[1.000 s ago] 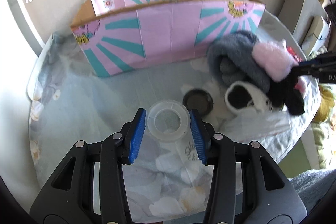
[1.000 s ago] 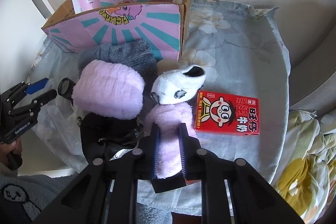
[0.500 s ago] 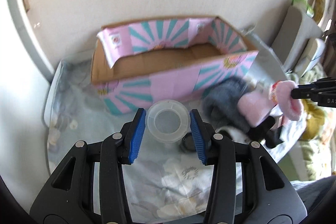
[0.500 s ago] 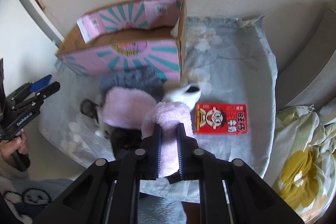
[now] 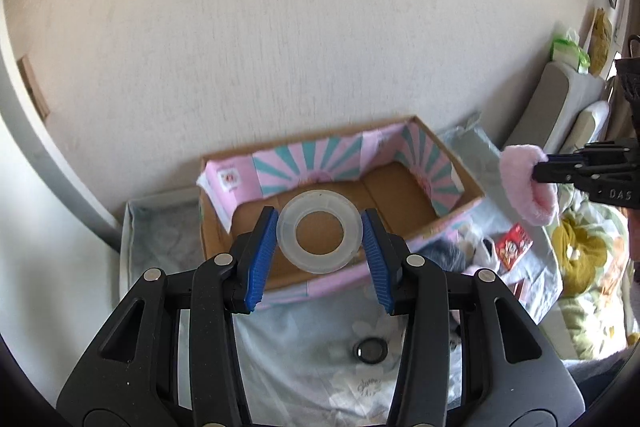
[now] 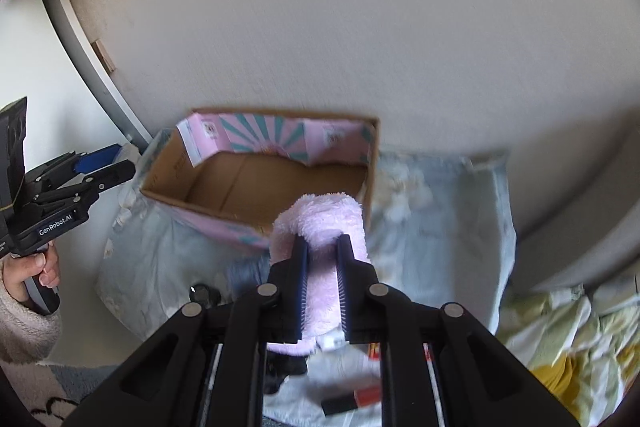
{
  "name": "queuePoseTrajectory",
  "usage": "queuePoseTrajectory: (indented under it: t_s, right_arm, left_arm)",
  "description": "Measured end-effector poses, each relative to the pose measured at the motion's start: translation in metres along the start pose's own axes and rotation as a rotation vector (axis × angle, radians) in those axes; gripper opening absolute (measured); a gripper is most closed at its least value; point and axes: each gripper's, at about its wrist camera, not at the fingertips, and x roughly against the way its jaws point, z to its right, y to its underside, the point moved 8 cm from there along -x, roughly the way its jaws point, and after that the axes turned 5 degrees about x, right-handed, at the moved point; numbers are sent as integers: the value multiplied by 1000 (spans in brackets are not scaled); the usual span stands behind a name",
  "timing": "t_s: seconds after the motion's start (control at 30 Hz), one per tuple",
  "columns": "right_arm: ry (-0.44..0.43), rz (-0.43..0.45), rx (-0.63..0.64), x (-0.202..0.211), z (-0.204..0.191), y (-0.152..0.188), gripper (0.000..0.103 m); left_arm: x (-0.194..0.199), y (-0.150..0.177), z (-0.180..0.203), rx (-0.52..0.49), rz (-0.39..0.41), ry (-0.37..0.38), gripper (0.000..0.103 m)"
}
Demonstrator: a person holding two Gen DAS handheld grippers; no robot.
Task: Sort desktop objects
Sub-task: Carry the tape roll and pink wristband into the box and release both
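The left gripper (image 5: 320, 247) is holding a clear plastic cup (image 5: 319, 231) between its two blue pads (image 5: 262, 251). In the left wrist view the cup sits in the middle of the frame, up in the air in front of the open cardboard box (image 5: 400, 187), which has pink and teal stripes inside. You can see the brown box floor through the cup.

The right gripper (image 6: 322, 267) is squeezed tight on a fluffy pink sock (image 6: 320, 223). In the right wrist view the sock is in the middle, up in the air near the box's (image 6: 256, 183) front right corner.

Lower in the left wrist view, a small dark round lid (image 5: 370, 350) lies on the flowery cloth (image 5: 304, 347). At the right, a red snack box (image 5: 514, 247) lies on the cloth beside some other fuzzy socks (image 5: 444, 251).
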Motion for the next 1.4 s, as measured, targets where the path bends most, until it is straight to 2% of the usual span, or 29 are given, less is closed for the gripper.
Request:
queuePoseTrajectory:
  t_s: [0.23,0.33,0.5,0.83,1.1,1.33,1.4]
  right_arm:
    - [-49,-10,50,-16,-8,-43,13]
    - [-74,-42,69,-30,-11,-57,13]
    - [-76,-81,53,-59,-11,-73,13]
    - [-75,-160,36,-106,-18,-83,13]
    - [-63,-220,24,-129,-19,-84,13]
    - [-44,-265,30,-140,-16,-78,13]
    - [-56,-264,13,-143,-15,-77,16]
  left_arm:
    - [-14,-33,-4,-10,-28,9,40]
    - [-31,-45,-8,-10,-77,6,40]
    - [-61,-50,-17,51,-149,18,40]
    - [-108,-43,-26,80,-241,6,40]
    - [-134,-29,-39,79,-327,-49,40]
    - [-140,-21,-52,99,-343,-54,40]
    - [-145,-25,-48,117,-336,-18,42]
